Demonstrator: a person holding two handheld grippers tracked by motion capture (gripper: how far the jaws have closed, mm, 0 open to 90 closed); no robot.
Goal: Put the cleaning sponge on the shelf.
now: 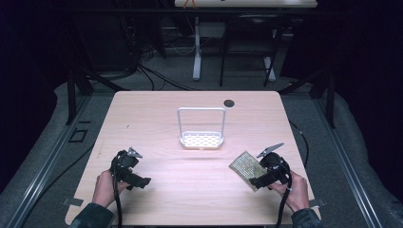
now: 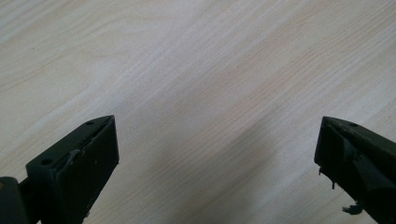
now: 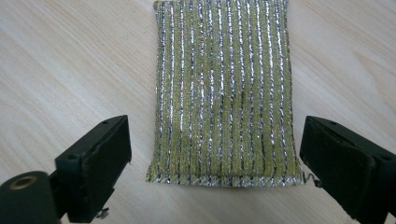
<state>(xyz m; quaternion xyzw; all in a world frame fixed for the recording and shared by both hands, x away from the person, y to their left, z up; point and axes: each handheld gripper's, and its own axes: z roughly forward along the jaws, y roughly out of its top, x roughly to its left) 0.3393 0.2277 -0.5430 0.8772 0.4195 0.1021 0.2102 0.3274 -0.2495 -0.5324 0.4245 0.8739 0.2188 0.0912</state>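
Right gripper [image 3: 215,154] hangs with jaws spread either side of the near end of the gold-and-silver striped scouring pad [image 3: 224,93], pads clear of it, while the left gripper [image 2: 217,154] gapes wide over bare wood. The pad lies flat near the pale table's [image 1: 157,114] right edge. A white wire rack [image 1: 201,129] stands mid-table, with open wood all round and dark floor beyond.

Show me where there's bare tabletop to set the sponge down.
Bare wood lies between the left gripper and the sponge, in front of the white rack. More lies behind the rack, toward the dark hole. The right near corner is crowded: the right gripper straddles the sponge there.
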